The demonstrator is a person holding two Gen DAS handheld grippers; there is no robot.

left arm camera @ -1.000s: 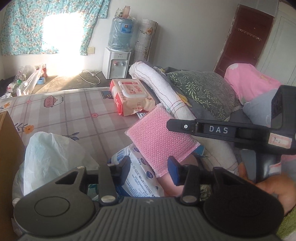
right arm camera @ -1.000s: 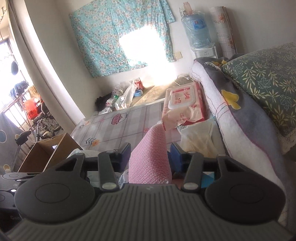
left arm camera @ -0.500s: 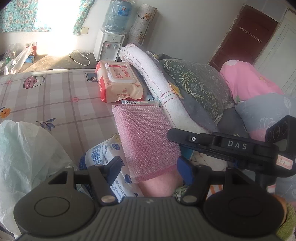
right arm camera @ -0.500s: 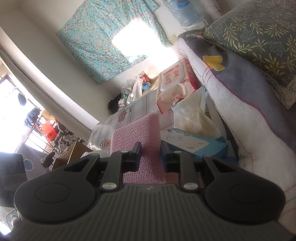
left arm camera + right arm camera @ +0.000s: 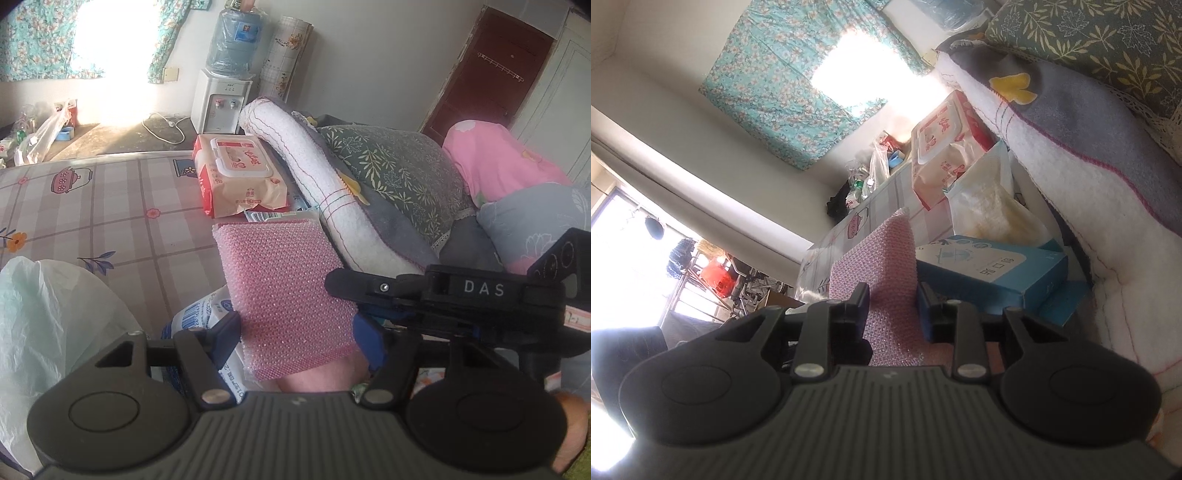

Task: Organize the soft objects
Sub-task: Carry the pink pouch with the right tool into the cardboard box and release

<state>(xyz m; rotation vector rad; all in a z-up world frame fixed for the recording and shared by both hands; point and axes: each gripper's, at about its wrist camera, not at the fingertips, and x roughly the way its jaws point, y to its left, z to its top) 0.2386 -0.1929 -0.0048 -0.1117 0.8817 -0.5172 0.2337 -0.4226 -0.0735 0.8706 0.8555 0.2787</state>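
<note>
A pink mesh sponge hangs flat over the bed's checked sheet, close in front of both grippers. My right gripper is shut on its near end, where the sponge stands edge-up between the pads; these jaws are opening. In the left wrist view, the right gripper's fingers reach in from the right over the sponge's edge. My left gripper is open, its pads level with the sponge's two long sides and showing no squeeze.
A red-and-white wipes pack lies further along the bed. A rolled white blanket and a green leaf pillow are on the right. A blue tissue box and a white plastic bag are close by.
The right gripper rolled, and the sponge went from tilted to flat and came lower and nearer. The left jaws widened and now stand on either side of the sponge.
</note>
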